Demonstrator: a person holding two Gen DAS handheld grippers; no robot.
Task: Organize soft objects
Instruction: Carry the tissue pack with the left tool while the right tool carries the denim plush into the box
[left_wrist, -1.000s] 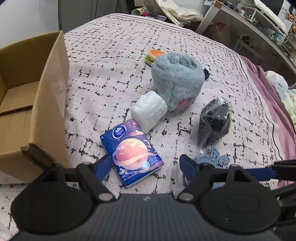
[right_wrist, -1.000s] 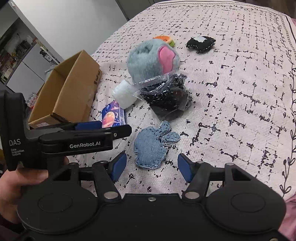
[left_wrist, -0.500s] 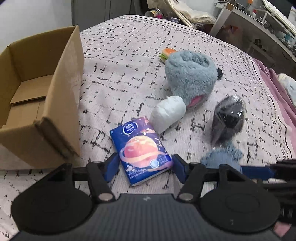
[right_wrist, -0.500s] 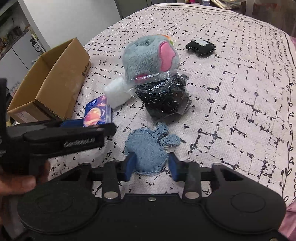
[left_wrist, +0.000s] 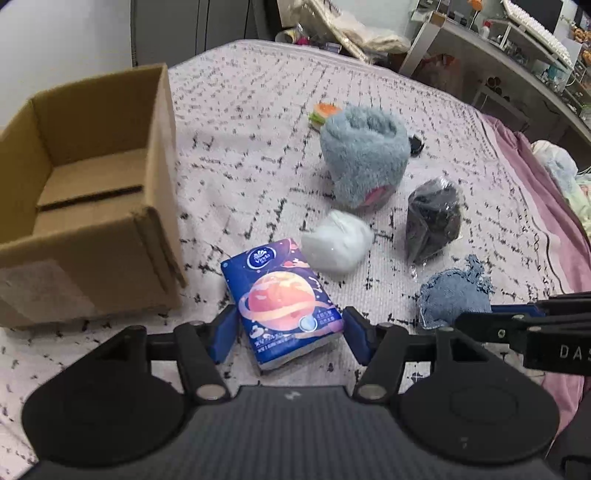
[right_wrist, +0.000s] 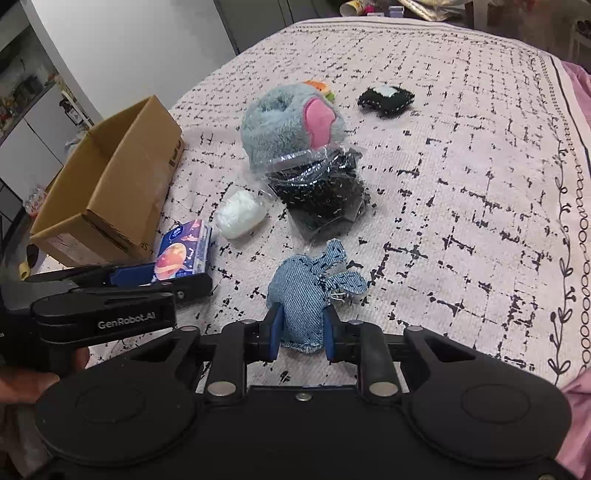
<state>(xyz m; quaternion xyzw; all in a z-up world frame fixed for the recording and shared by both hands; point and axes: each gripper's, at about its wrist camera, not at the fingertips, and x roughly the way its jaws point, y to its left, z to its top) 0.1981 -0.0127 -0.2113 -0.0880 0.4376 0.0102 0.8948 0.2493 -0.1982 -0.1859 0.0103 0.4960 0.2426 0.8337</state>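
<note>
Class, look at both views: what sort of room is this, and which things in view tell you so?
Most likely a bedroom at home. The soft things lie on a bed with a patterned bedspread, a desk with a keyboard stands beside it, and closet doors are behind.

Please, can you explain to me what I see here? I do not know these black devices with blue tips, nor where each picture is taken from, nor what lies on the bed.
There is no robot. A person holds a hand-held gripper in each hand, and each gripper carries a wide-angle camera looking forward along its two blue fingers. So one picture comes from the left gripper and the other from the right gripper.

The surface is a bed with a pink patterned cover. On it lie an open cardboard box, a blue tissue pack, a white soft bundle, a grey plush toy, a clear bag of dark material, a denim pouch, a small black cushion and a small orange and green toy.

The right gripper's fingers press the denim pouch on both sides. The left gripper's fingers stand on either side of the tissue pack; whether they touch it yet is unclear.
</note>
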